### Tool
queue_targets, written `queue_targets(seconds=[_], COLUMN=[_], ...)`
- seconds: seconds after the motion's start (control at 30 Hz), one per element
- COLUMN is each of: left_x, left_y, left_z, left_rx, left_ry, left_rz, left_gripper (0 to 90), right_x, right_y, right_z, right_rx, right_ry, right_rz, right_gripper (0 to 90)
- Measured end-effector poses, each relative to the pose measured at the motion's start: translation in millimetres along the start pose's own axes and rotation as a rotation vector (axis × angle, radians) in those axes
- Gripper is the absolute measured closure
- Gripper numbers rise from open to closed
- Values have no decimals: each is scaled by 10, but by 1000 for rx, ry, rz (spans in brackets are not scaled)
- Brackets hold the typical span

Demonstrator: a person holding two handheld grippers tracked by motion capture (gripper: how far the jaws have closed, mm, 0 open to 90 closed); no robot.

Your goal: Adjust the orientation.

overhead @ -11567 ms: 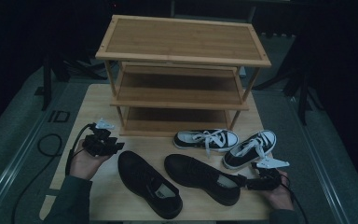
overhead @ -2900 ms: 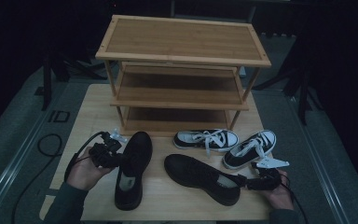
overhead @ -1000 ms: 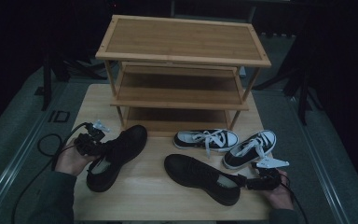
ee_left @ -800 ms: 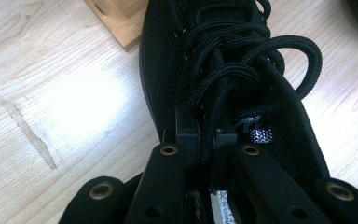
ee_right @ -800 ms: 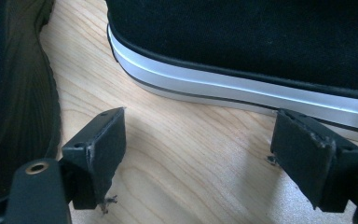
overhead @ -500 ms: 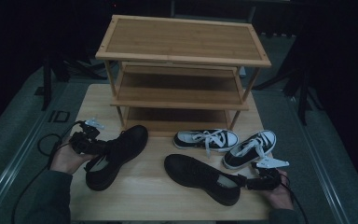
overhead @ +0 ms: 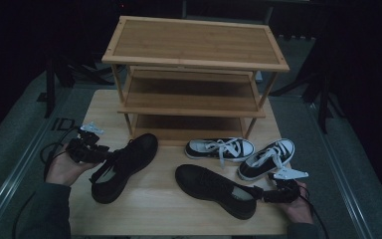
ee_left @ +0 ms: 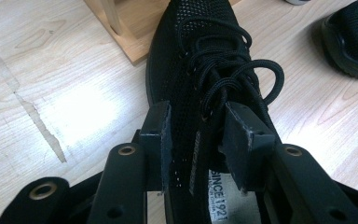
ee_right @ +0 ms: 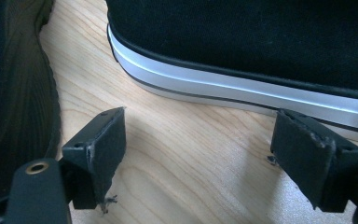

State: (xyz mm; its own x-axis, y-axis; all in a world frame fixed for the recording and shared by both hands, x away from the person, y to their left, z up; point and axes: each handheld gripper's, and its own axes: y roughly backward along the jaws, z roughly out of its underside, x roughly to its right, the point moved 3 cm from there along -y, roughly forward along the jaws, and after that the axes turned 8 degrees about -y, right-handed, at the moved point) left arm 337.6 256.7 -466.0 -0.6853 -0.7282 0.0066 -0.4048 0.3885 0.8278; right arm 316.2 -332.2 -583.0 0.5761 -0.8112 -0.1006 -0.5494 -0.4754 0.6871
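A: Black shoe (overhead: 122, 167) first. How does it look?

B: Low-cut, black mesh upper, black laces looped loose over the tongue, pale insole with printed lettering showing at the heel opening. It lies flat on the wooden table (overhead: 164, 214), left of centre, toe pointing up and right toward the foot of the bamboo rack (overhead: 194, 74), heel toward the person's left hand (overhead: 64, 167).

A: And the left gripper (ee_left: 198, 135)?

B: From the left gripper view its jaws straddle the collar edge of the shoe at the heel opening. They have just been opening. One pad lies along the outer side of the mesh and the other sits inside by the laces, with slack at that side, so the pads no longer press: the shoe is let go, though its collar is between them.

A: How wide is the gap?

B: About half of what it can do, wider than the collar's mesh wall between the pads.

A: Does the shoe touch anything else?

B: Its toe lies just beside the rack's lowest shelf; I can't tell whether they meet.

A: The right gripper (overhead: 261, 194)?

B: Low on the table at the right, at the heel of the second black shoe (overhead: 214, 190). In the right gripper view its jaws stand spread wide over bare wood, gripping nothing, with the white-soled side of a sneaker (ee_right: 261, 60) beyond them and the dark ribbed sole edge at one side.

A: Other shoes?

B: Two black-and-white sneakers lie near the rack, right of centre.
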Motion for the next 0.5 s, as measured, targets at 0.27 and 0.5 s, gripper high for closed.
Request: queue_targets(seconds=[0.27,0.5], left_x=[1,1], left_y=[15,12], left_z=[-4,4], left_rx=[10,11], left_ry=[3,10], left_rz=[-1,-2], left_gripper=[624,622], right_x=[-9,-66], right_y=[11,109], right_z=[8,2], right_rx=[4,-21], right_ry=[-2,13], right_rz=[5,-50], right_gripper=[213,592])
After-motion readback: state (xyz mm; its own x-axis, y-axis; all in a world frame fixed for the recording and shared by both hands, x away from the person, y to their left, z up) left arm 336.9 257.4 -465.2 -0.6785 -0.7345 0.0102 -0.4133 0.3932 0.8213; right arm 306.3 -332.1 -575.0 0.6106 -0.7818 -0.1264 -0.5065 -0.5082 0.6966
